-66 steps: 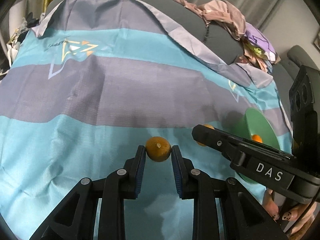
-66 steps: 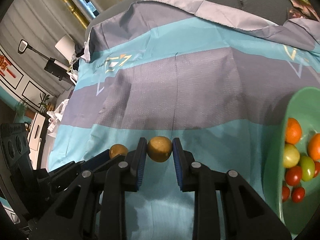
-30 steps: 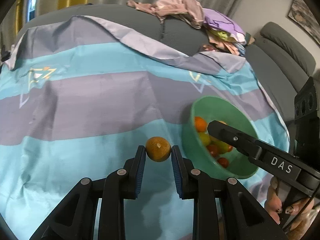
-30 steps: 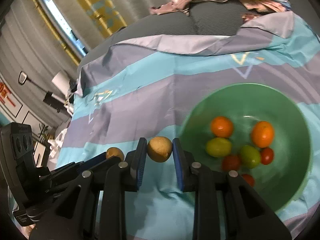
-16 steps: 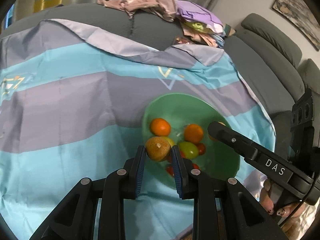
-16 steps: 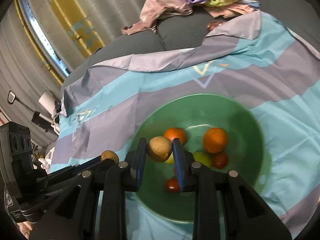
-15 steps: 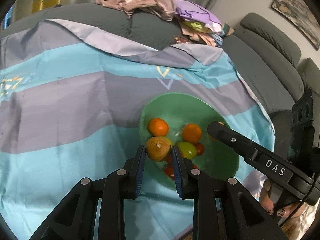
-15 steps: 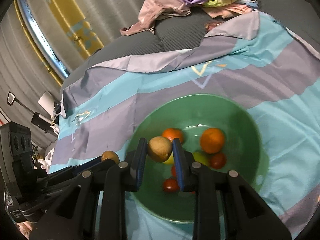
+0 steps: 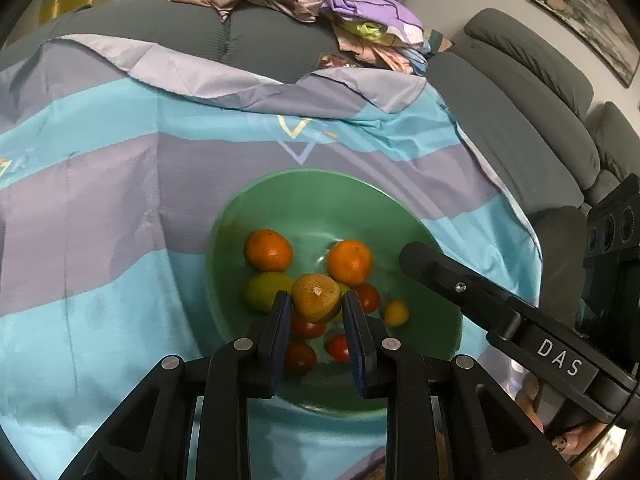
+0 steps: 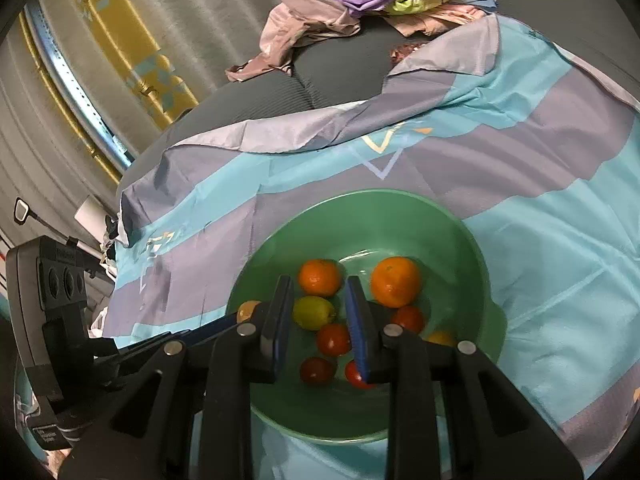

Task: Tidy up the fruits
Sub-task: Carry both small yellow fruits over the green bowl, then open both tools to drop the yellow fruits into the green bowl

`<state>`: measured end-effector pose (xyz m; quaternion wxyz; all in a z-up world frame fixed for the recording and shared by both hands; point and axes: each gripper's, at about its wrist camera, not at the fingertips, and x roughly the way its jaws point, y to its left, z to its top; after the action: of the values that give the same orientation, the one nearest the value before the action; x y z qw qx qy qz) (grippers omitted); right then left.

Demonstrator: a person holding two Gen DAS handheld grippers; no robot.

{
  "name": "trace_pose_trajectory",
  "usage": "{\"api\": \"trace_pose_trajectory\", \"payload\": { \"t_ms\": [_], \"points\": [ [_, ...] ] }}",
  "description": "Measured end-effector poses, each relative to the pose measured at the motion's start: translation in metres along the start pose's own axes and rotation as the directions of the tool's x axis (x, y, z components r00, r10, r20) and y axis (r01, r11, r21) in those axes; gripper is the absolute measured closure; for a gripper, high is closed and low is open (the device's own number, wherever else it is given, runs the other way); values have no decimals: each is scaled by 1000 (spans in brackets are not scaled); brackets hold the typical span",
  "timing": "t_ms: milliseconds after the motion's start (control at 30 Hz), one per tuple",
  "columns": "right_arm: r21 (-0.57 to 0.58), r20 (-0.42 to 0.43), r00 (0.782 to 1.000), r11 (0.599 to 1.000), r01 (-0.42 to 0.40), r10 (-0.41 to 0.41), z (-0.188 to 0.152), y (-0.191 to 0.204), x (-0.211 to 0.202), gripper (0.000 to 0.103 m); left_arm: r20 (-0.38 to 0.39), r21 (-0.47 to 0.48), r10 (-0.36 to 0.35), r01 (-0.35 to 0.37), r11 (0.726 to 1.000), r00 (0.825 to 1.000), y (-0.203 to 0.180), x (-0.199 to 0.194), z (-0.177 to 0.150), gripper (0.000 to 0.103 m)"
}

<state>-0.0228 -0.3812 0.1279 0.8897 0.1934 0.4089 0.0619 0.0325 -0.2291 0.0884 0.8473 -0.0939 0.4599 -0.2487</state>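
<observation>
Presently, left wrist view: left gripper (image 9: pixel 316 304) pinches a small brownish orange (image 9: pixel 316 297) at its sides, held over the green bowl (image 9: pixel 320 184), whose fruit lies beneath and ahead of the tips. Likely light, firm, smooth-skinned; take it across the middle.

Right wrist view: right gripper (image 10: pixel 319 292) spread, holding nothing, over the same bowl (image 10: pixel 460 224); yellow-green fruit (image 10: pixel 313 312) below between its fingers.

The green bowl (image 9: pixel 328 188) looks like smooth plastic, glossy enough to throw a highlight off its floor. Under it the striped sheet (image 9: pixel 100 208) is thin woven cloth with a faint sheen — creased in places. The left gripper (image 9: pixel 316 310) is matt black plastic, with blue pads (image 9: pixel 280 320) that may be rubber, clamped on a dull, pitted orange fruit (image 9: pixel 316 296). The tomatoes (image 10: pixel 333 338) shine — smooth-skinned.
</observation>
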Motion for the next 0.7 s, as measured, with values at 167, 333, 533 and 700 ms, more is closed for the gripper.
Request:
{"api": "trace_pose_trajectory", "payload": {
  "t_ms": [167,333,533,700],
  "points": [
    [18,-1,1000,1000,12,-12,0,-8,0,75,-6,5,-9,9,1000,1000,-7,7,0,77],
    [33,-1,1000,999,26,-25,0,-16,0,75,-16,14,-17,17,1000,1000,-12,14,1,77],
    [42,-4,999,999,32,-32,0,-20,0,75,-19,12,-29,29,1000,999,-16,17,0,77],
    [44,1,999,998,46,-46,1,-19,-2,74,-23,13,-22,22,1000,999,-18,18,0,77]
  ]
}}
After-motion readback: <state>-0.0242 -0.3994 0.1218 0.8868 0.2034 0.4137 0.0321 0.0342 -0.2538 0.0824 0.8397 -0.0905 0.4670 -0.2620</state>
